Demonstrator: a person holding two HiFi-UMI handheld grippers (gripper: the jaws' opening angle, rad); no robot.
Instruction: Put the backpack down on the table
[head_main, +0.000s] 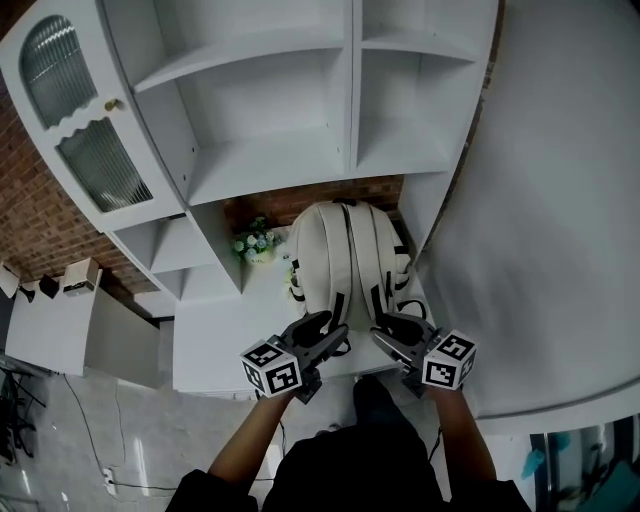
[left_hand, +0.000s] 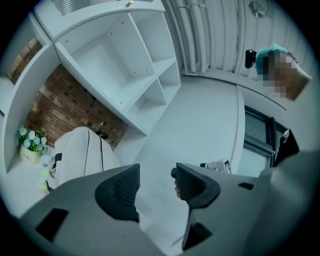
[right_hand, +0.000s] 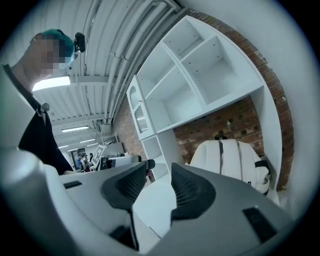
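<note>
A white backpack (head_main: 345, 250) with black trim stands upright on the white table (head_main: 215, 340), its back against a brick wall. It also shows in the left gripper view (left_hand: 80, 150) and the right gripper view (right_hand: 230, 155). My left gripper (head_main: 328, 332) hovers at the table's front edge, just before the backpack's lower left strap. My right gripper (head_main: 392, 335) sits by the lower right strap. The left gripper (left_hand: 157, 185) and the right gripper (right_hand: 159, 182) are both open, with only white table surface showing between the jaws.
A small pot of flowers (head_main: 257, 243) stands on the table left of the backpack. White open shelves (head_main: 270, 100) rise above it, with a glass-door cabinet (head_main: 85, 130) to the left. A white wall (head_main: 550, 200) closes the right side. Boxes (head_main: 80, 275) sit far left.
</note>
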